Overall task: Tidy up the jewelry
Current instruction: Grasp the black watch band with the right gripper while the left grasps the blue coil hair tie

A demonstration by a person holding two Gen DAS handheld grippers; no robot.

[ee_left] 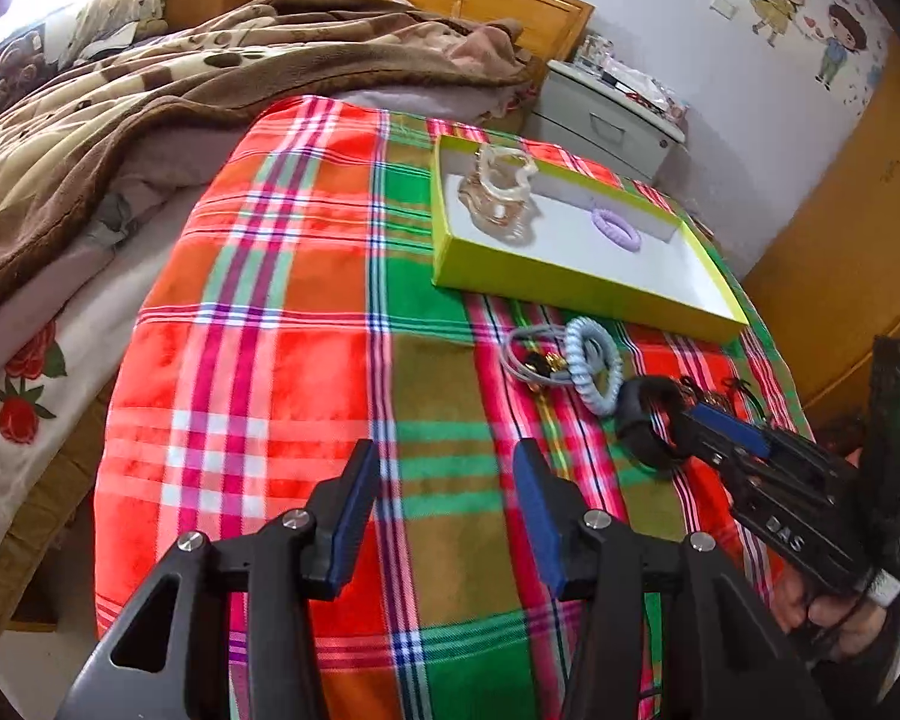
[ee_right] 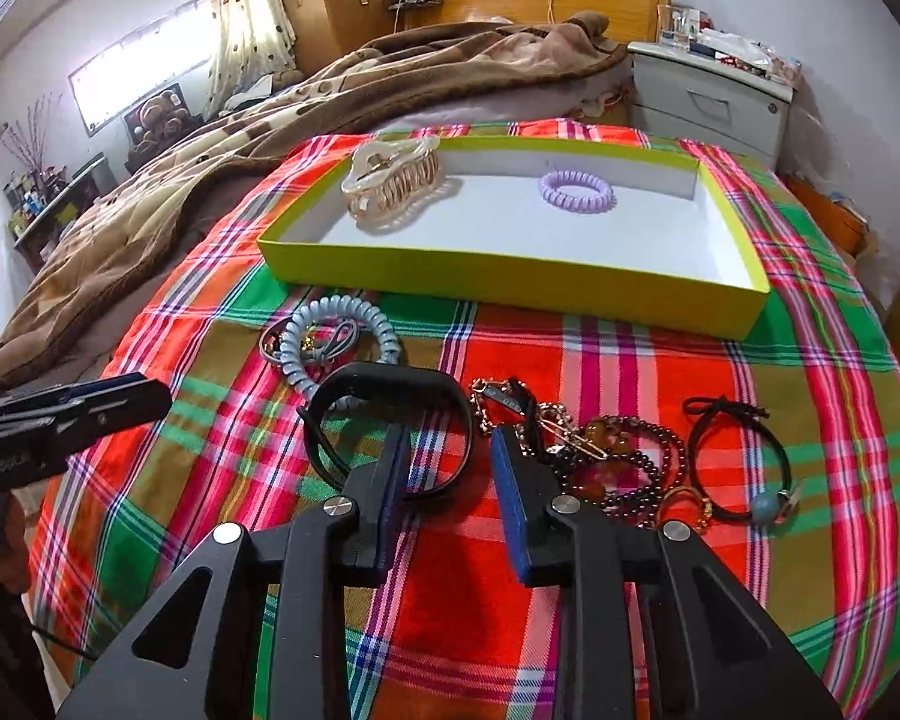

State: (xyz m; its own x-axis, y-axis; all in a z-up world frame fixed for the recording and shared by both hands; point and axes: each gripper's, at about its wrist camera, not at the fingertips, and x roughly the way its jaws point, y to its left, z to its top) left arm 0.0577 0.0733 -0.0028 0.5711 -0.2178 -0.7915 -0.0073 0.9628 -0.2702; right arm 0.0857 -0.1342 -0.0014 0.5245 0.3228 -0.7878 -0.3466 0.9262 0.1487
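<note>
A yellow-green box with a white floor lies on the plaid cloth; it holds a clear hair claw and a purple coil hair tie. It also shows in the left wrist view. A black bangle lies in front of it, and my right gripper is open with its left finger inside the bangle's ring. In the left wrist view the right gripper touches the bangle. My left gripper is open and empty over the cloth.
A blue coil tie with grey elastic lies left of the bangle. Beads, chains and a black elastic with a blue bead lie to the right. A brown blanket and a bedside cabinet stand behind.
</note>
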